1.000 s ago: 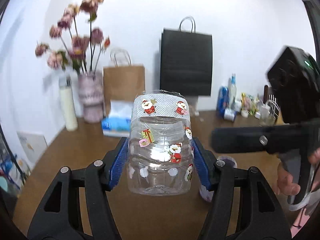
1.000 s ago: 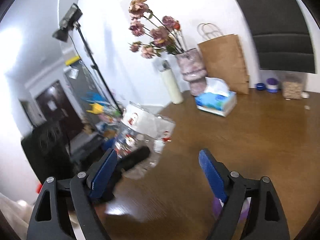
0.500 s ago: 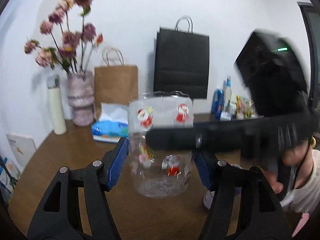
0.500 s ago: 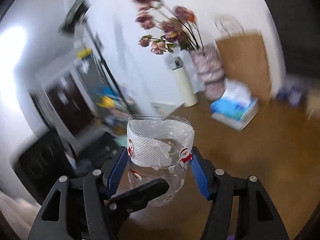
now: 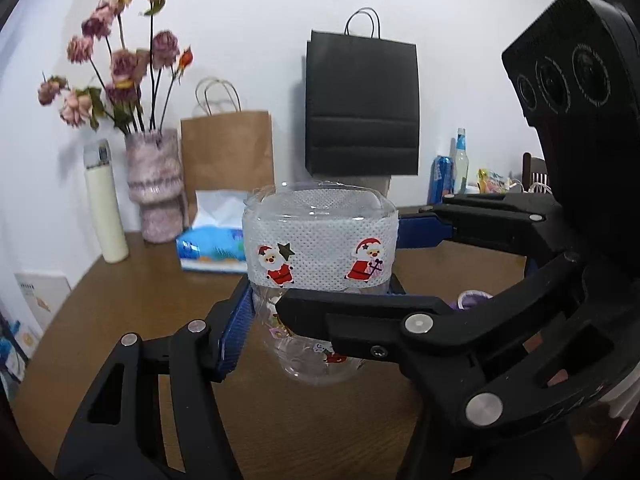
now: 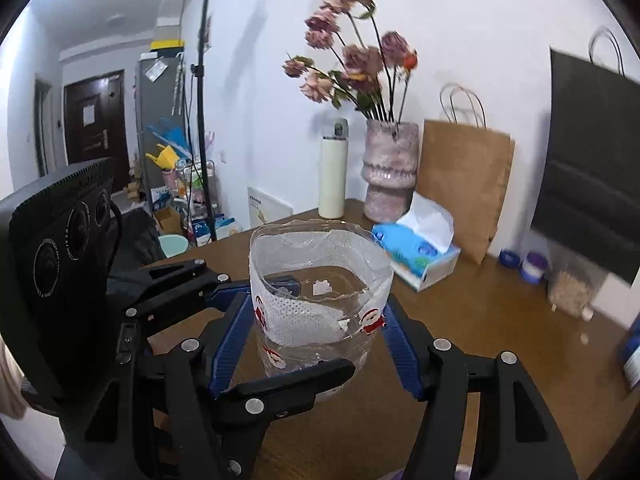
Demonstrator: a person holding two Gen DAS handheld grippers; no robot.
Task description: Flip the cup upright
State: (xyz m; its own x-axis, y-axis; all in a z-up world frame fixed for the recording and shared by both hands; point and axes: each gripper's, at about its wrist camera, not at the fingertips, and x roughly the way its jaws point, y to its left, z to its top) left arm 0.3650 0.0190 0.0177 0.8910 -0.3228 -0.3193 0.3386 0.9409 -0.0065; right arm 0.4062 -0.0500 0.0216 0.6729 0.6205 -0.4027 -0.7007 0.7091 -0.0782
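A clear plastic cup [image 5: 320,248] with a white mesh band and Santa stickers is held upright, mouth up, above the brown table [image 5: 120,304]. My left gripper [image 5: 316,312] is shut on its lower body with blue pads [image 5: 234,336]. My right gripper [image 6: 316,336] comes in from the right and closes on the same cup [image 6: 320,280]; its blue pads [image 6: 230,340] press both sides. In the left wrist view the right gripper's black fingers [image 5: 360,312] cross in front of the cup.
At the back of the table stand a tissue box [image 5: 212,240], a pink vase with dried flowers [image 5: 154,184], a cream flask [image 5: 106,200], a brown paper bag [image 5: 228,148] and a black bag [image 5: 362,108]. Bottles [image 5: 460,164] stand at the back right.
My right gripper has swung in from the right and closed on the cup. The left gripper has kept its hold and the cup has stayed upright.
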